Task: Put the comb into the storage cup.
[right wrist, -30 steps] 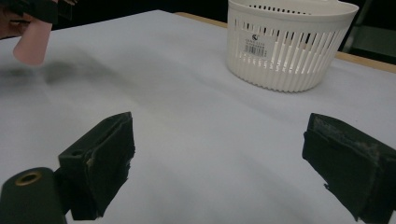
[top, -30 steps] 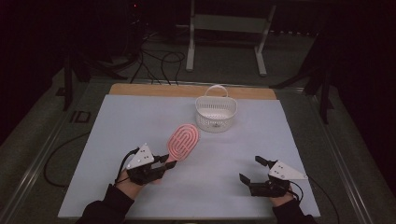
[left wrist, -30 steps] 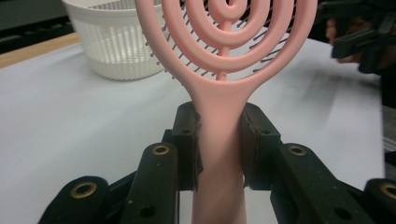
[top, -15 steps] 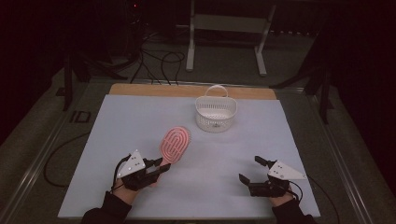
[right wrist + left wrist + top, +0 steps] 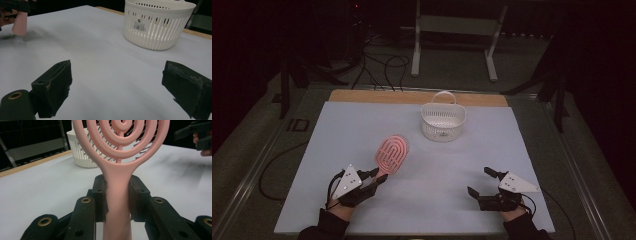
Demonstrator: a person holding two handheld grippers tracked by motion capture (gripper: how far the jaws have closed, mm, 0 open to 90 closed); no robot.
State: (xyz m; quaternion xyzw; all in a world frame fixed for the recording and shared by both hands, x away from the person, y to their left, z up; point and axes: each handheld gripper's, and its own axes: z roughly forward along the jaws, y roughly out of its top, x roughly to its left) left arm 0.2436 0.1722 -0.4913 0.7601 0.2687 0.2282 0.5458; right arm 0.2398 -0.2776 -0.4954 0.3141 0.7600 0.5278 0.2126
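Left gripper (image 5: 373, 178) clamps the pink hairbrush (image 5: 392, 154) handle, seemingly clear of the surface (image 5: 362, 130), near the white basket (image 5: 443, 121); right gripper (image 5: 484, 181) fingers (image 5: 53, 86) spread, empty.

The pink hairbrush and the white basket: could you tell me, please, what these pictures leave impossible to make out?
- Pink hairbrush: left gripper view, its head top is cut off by the upper edge, its handle end by the lower edge.
- White basket: high view, its inside is too small to judge; right gripper view, the label print is too small to read.
- Left gripper: its pads hide part of the handle.
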